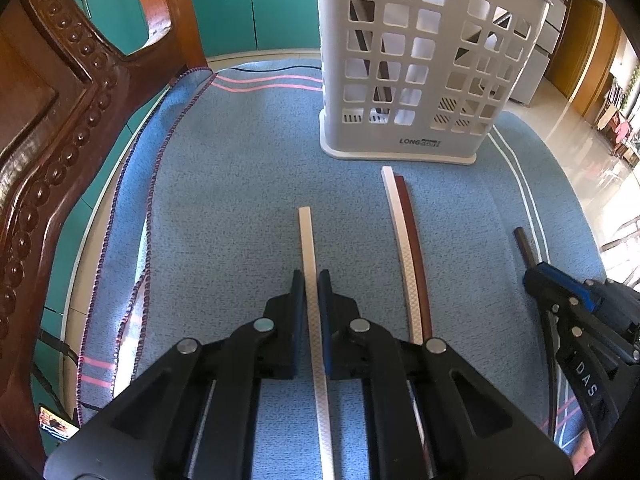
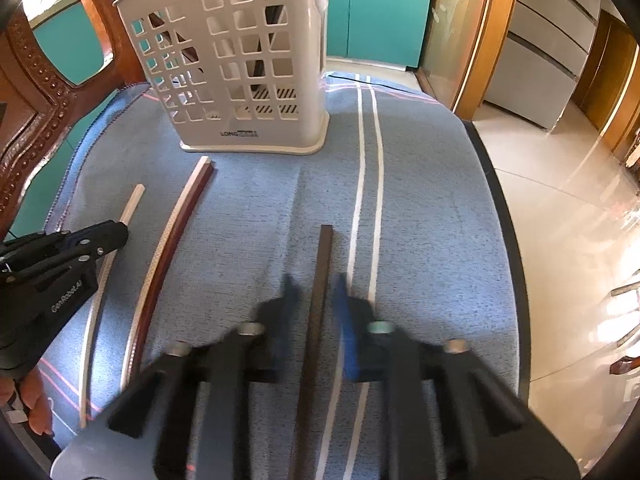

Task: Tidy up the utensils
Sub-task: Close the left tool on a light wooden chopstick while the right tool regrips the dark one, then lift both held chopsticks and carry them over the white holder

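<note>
In the left wrist view my left gripper (image 1: 311,280) is shut on a white chopstick (image 1: 307,236) that lies on the blue cloth (image 1: 224,200) and points toward the holder. My right gripper (image 2: 314,280) is blurred, with a dark chopstick (image 2: 323,252) between its fingers. In the left wrist view the right gripper (image 1: 530,276) looks shut on that dark chopstick (image 1: 524,244). A white chopstick and a reddish-brown chopstick (image 1: 408,240) lie side by side between the two grippers. The white slotted utensil holder (image 1: 420,60) stands upright behind them, with dark sticks inside.
A carved wooden chair (image 1: 60,120) rises close on the left. The cloth's right edge (image 2: 500,216) drops to a shiny tiled floor. Teal cabinets (image 1: 248,4) stand behind the table. A hand (image 2: 36,404) shows at the lower left in the right wrist view.
</note>
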A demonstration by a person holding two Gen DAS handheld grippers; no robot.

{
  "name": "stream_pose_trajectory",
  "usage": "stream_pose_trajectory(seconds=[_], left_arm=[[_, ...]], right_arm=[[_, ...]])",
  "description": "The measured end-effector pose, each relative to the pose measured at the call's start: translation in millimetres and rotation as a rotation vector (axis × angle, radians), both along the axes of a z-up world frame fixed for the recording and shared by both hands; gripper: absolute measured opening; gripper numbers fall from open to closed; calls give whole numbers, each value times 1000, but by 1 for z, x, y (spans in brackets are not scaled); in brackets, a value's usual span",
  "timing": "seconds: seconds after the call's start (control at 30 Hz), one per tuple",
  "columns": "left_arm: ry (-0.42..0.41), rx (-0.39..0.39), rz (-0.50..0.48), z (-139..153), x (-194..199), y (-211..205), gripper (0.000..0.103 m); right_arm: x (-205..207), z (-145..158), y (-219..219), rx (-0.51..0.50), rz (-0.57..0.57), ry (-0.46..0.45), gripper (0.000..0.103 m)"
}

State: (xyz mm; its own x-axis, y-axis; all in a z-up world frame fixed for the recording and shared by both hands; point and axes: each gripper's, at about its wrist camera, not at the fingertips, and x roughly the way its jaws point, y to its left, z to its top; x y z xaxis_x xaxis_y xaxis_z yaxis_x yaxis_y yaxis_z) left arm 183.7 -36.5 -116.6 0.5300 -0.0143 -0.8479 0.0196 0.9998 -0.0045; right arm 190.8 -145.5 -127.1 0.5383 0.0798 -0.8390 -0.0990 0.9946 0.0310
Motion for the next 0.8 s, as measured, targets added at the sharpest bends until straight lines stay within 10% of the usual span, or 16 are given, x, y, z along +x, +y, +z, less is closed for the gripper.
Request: stream_pose_trajectory(seconds=[0.8], left_arm=[[-333,-164,-54,119,-69,14,7]], right_arm=[[-58,118,-39,311,98,-316,6]])
